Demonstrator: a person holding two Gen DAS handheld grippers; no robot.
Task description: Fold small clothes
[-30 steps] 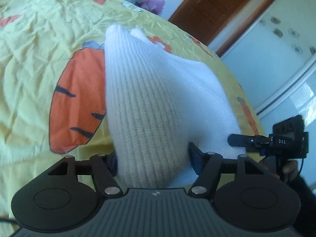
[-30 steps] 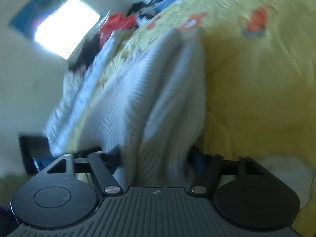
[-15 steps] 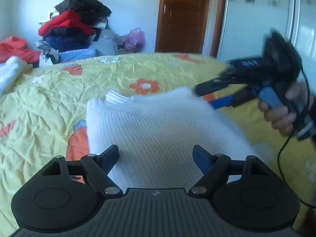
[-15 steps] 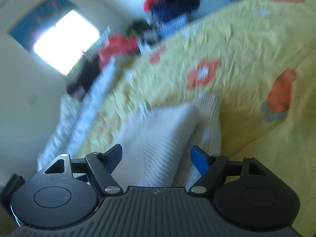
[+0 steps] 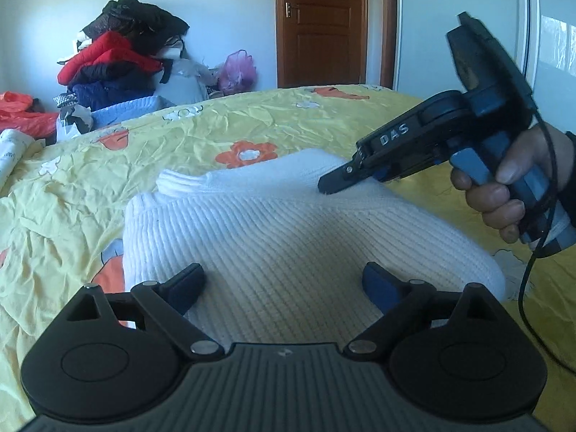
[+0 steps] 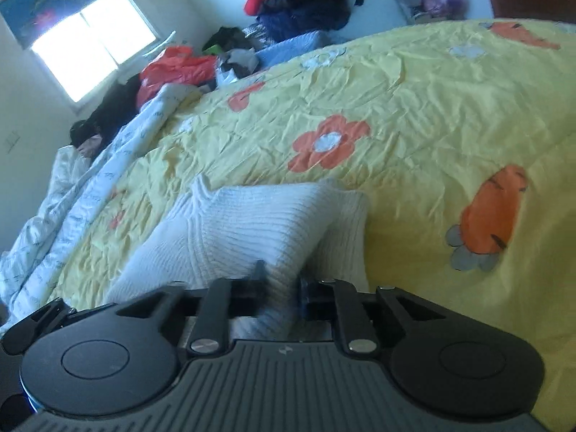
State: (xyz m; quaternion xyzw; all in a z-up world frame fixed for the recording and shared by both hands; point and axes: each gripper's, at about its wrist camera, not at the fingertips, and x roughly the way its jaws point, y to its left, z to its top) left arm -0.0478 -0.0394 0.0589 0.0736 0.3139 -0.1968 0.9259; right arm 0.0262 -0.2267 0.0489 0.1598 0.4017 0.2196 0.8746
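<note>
A bed in a crumpled yellow flower-and-carrot sheet [image 5: 324, 122] bears a folded white knitted garment [image 5: 288, 237]

— The white ribbed knit garment [image 5: 273, 237] looks soft, thick and matt; the yellow flower-printed cotton sheet [image 5: 324, 122] under it is thin and finely creased.

— And the far brown wooden door [image 5: 320, 25]?

— Smooth, slightly glossy. Near, the black plastic left gripper [image 5: 284, 280] is matt, with shiny metal rivets.
</note>
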